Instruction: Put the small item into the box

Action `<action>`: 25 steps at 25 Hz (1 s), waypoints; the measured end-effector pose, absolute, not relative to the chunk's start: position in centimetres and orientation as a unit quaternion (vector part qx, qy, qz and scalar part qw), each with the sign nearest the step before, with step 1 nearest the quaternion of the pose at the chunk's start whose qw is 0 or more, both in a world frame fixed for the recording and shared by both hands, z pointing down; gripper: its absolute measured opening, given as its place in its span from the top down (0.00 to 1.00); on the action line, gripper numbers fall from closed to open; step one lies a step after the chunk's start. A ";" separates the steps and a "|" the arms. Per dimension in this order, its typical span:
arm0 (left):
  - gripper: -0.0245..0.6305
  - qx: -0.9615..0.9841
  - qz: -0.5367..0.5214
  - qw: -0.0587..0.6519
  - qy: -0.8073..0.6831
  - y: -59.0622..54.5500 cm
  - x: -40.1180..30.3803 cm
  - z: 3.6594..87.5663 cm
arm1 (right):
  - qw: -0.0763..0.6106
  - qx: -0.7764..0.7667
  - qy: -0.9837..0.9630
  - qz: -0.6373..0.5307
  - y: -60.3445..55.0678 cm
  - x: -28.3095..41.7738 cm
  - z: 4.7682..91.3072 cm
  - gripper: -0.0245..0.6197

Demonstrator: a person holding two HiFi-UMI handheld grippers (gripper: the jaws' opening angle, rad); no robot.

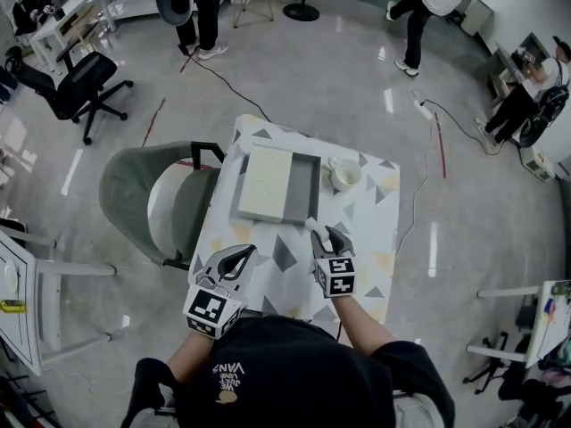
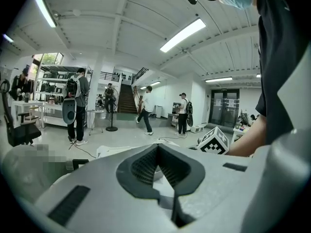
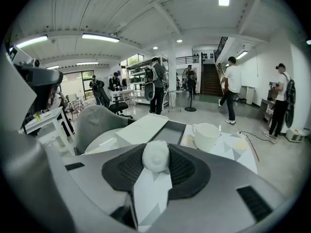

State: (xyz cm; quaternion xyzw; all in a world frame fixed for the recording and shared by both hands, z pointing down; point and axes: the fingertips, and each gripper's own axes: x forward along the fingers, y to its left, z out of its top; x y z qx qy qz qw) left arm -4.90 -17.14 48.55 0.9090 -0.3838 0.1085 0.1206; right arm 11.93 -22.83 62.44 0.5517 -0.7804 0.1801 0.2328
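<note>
Table (image 1: pixel 361 239) centre frame. Chair (image 1: pixel 134 190) sits against its left edge, with open floor to the right. Box (image 1: pixel 305 190) upper centre, cup (image 1: pixel 345 174) just right of it. Right gripper (image 1: pixel 319 233), tilted down, pinches a white ball (image 1: pixel 312 225) just below the box's near edge. Left gripper (image 1: pixel 241 255) lower left, jaws together, empty.

Head view: from above, steeply down onto the bench (image 1: pixel 375 239). Left gripper view: close behind the left hand-held gripper (image 2: pixel 157 147), nearly level across the room. Right gripper view: close, tilted down, sharing box (image 3: pixel 170 130) and cup (image 3: pixel 206 136) with head view.
</note>
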 end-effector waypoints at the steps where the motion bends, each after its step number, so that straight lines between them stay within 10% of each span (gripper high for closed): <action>1: 0.96 0.909 0.110 0.122 -0.383 -17.6 -5.2 48.6 | 0.240 0.551 -0.778 0.182 -23.4 11.7 63.1 0.76; 25: 0.96 0.892 0.144 0.170 -0.393 -22.5 -9.4 52.3 | 0.373 0.511 -0.760 0.147 -37.2 9.2 70.6 0.76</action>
